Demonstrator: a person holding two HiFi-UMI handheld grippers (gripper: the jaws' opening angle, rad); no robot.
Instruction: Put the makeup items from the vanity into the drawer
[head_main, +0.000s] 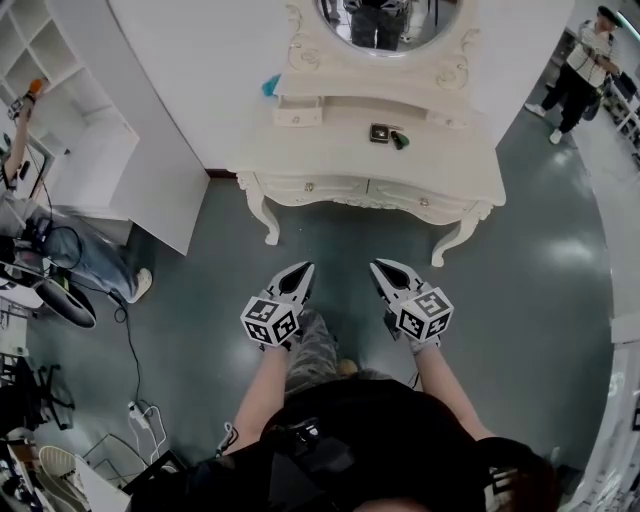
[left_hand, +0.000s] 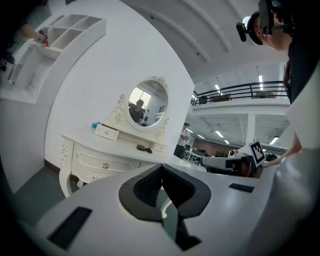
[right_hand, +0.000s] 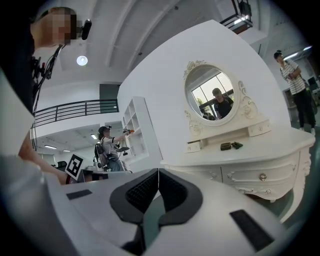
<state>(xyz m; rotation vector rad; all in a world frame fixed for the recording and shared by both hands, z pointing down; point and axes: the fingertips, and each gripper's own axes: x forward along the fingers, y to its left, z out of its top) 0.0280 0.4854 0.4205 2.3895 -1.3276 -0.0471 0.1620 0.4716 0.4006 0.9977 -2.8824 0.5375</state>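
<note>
Two claws sit nearest, side by side above the grey-green floor (head_main: 330, 240). The left claw (head_main: 300, 270) and the right claw (head_main: 383, 266) both point toward the far counter (head_main: 330, 150), well apart from it. Each has its jaws pressed together with nothing between them. Beyond them stands the white counter on curved legs, and its front holds a left drawer (head_main: 310, 186) and a right drawer (head_main: 420, 201), both closed. On the counter top, right of centre, lies a dark compact (head_main: 380, 133) with a green item (head_main: 400, 140) just beside it on the right. Farther back, a raised ledge carries a small drawer (head_main: 298, 116) at its left end, and a teal item (head_main: 271, 86) rests above that drawer, against the wall. An oval mirror (head_main: 388, 20) in a scrolled frame rises behind the ledge. A white shelf unit (head_main: 50, 60) stands at the far left, and a bystander (head_main: 585, 60) at the far right.
</note>
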